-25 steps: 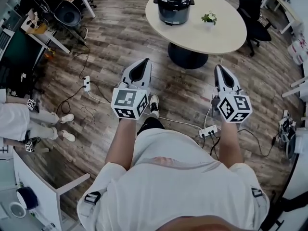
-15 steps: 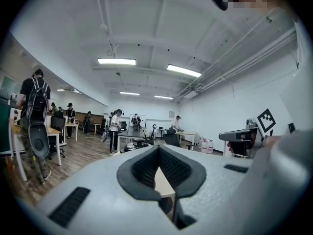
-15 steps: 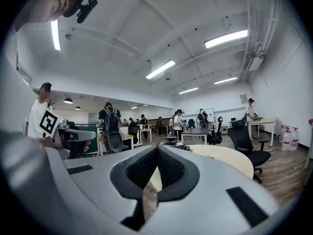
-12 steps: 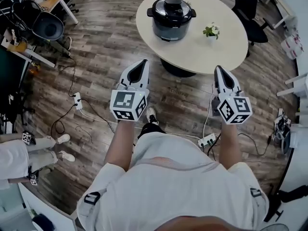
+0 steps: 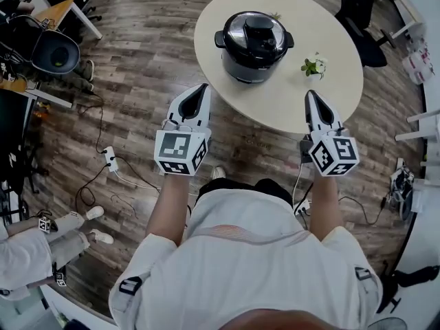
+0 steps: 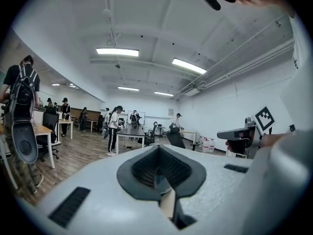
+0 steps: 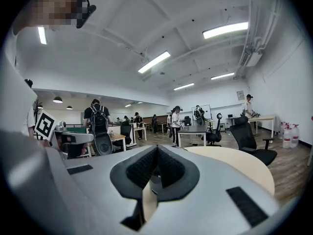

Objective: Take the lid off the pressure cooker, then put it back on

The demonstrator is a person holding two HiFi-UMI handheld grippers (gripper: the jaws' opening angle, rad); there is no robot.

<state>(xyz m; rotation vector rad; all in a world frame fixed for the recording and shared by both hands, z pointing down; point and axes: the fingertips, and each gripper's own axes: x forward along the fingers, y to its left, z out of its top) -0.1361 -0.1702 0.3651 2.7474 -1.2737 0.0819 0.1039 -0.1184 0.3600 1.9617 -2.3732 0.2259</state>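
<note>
**At the table edge: approach step, lid not touched yet**

Near the round table (image 5: 337,81), both grippers are held level in front of the body, side by side and well apart. The left gripper (image 5: 201,90) is over the floor just short of the rim. The right gripper (image 5: 313,96) has its tip at the rim.

Both claws are clenched with nothing in them; each gripper view shows the pads together and empty.

The pressure cooker (image 5: 253,55) stands mid-table with its lid (image 5: 256,33) seated on it. A small potted plant (image 5: 314,66) stands just to its right, apart from it.

Step, as I read it: closing in, removal not begun.

The next move probably needs:
- jaws opened first
- a reach over the rim to the cooker, still well ahead of both tips
- one gripper on the lid's top handle, perhaps the other steadying a side handle
- likely a twist to unlock before lifting; can't confirm the lock type from here
- staying clear of the plant on the right

Versus a second ago: the table and cooker sit nearer and lower in the head view, so the person has walked in. Gripper pose and spacing are unchanged, with the jaws shut throughout.
</note>
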